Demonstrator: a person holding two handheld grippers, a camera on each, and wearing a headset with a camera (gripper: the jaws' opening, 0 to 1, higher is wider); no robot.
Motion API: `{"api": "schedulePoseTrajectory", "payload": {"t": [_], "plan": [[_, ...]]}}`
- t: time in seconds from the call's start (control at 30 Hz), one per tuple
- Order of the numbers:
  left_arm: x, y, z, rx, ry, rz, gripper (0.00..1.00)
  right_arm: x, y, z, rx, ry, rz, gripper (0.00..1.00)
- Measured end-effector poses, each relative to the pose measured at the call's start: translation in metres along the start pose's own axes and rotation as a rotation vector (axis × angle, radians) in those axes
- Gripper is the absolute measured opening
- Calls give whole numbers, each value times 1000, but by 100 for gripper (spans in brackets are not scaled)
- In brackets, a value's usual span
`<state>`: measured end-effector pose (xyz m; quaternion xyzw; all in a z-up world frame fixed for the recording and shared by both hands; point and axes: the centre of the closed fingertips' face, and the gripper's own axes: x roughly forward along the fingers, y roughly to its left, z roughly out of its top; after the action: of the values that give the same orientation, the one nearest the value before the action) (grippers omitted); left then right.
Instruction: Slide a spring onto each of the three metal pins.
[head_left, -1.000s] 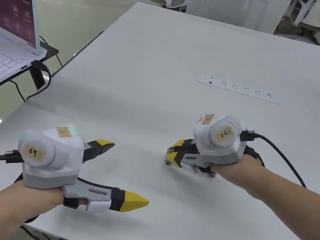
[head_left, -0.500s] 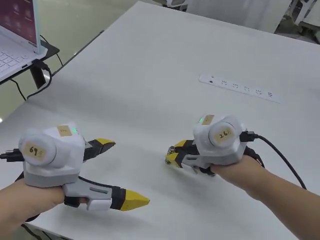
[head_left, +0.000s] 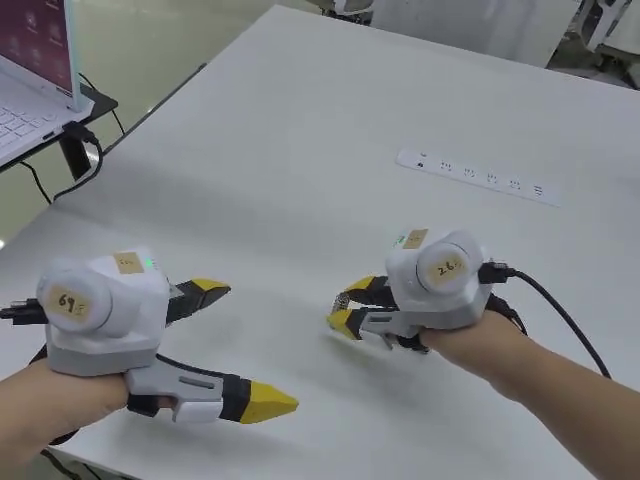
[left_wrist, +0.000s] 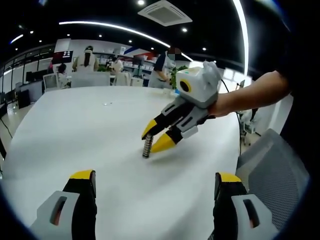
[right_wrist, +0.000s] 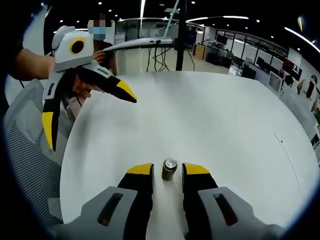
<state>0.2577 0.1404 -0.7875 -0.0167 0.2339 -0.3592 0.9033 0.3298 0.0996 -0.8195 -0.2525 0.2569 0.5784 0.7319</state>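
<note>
A short metal spring (right_wrist: 169, 169) stands upright on the white table (head_left: 300, 130), apparently over a pin with a shiny round top. My right gripper (right_wrist: 169, 170) is open, its yellow-tipped jaws on either side of the spring with a narrow gap on each side. The left gripper view shows that spring (left_wrist: 147, 147) standing just under the tips of the right gripper (left_wrist: 153, 141). In the head view the right gripper (head_left: 345, 306) lies low on the table with its jaws parted. My left gripper (head_left: 248, 345) is wide open and holds nothing, a hand's breadth to the left.
A white power strip (head_left: 470, 175) lies on the table beyond the right gripper. A black cable (head_left: 560, 310) trails from the right gripper. A laptop (head_left: 30, 70) sits on a stand off the table's left side. A grey mesh chair (left_wrist: 272, 165) stands by the near edge.
The right gripper's jaws have parted; half a second ago they were nearly together around the spring. The left gripper has stayed where it was.
</note>
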Motion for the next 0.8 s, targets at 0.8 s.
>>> {"api": "schedulePoseTrajectory", "payload": {"t": [0.8], "plan": [[8, -14, 24, 46, -3, -35, 97, -46, 2, 9, 44, -124, -52, 52]]}}
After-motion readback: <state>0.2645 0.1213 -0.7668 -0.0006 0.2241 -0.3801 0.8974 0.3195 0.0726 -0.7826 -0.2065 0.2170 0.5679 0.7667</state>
